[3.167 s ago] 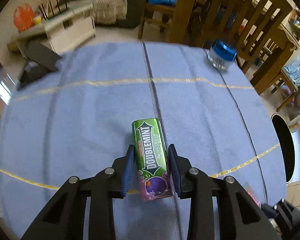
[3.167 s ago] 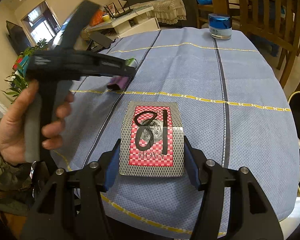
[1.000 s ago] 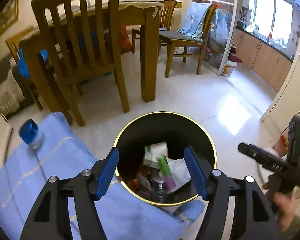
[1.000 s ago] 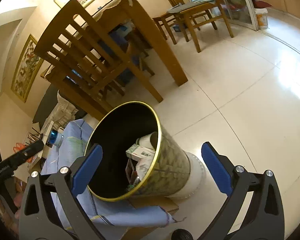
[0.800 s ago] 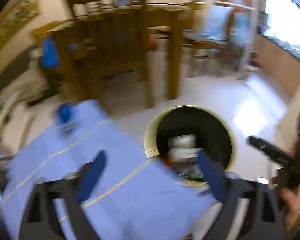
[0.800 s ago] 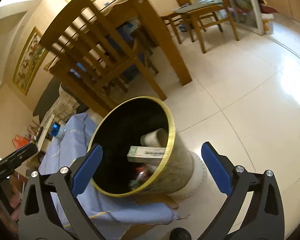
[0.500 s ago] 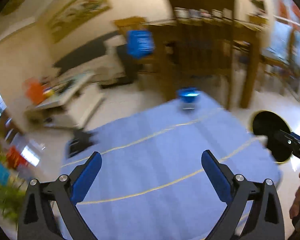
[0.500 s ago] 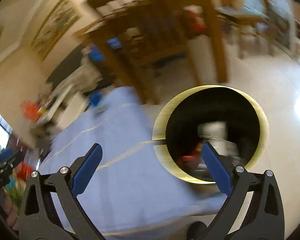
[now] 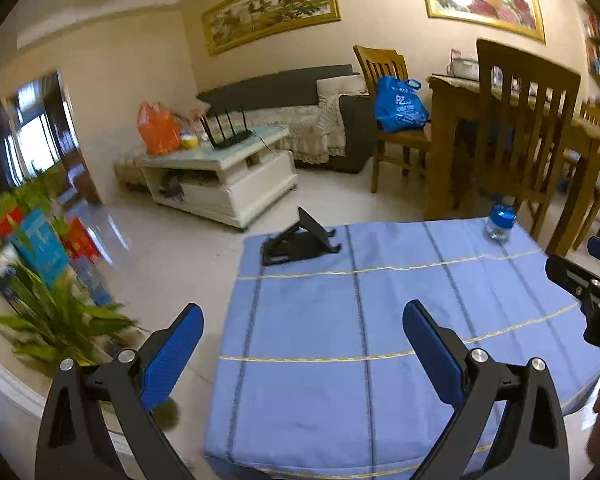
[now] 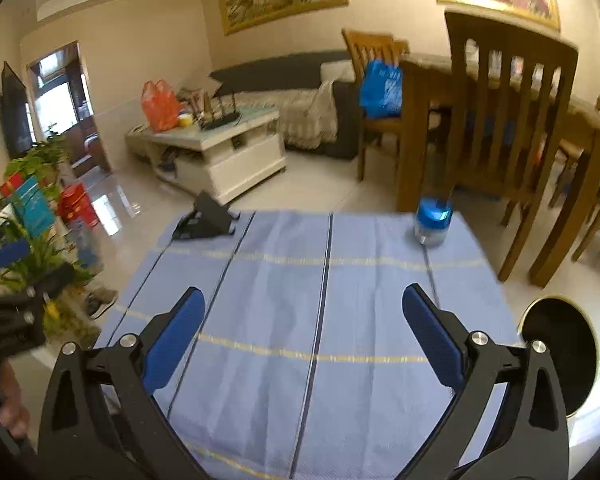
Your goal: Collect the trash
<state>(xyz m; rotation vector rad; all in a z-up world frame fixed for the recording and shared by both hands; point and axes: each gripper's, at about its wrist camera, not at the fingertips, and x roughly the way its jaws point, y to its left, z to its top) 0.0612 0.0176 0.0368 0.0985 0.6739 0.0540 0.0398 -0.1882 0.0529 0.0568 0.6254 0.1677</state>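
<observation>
Both grippers empty and wide open over the blue-clothed table; trash bin beside the table on the right.

Left gripper (image 9: 303, 322) has just been opening, jaws now spread wide, nothing between them; right gripper (image 10: 303, 306) jaws also wide, nothing between. Trash bin (image 10: 560, 354), black inside with a gold rim, stands on the floor against the tablecloth (image 10: 300, 300) edge; contents not visible, interior dark. Blue-lidded jar (image 10: 433, 222) upright near far right corner, contents unclear. Black folding stand (image 10: 206, 220) at far left corner.
</observation>
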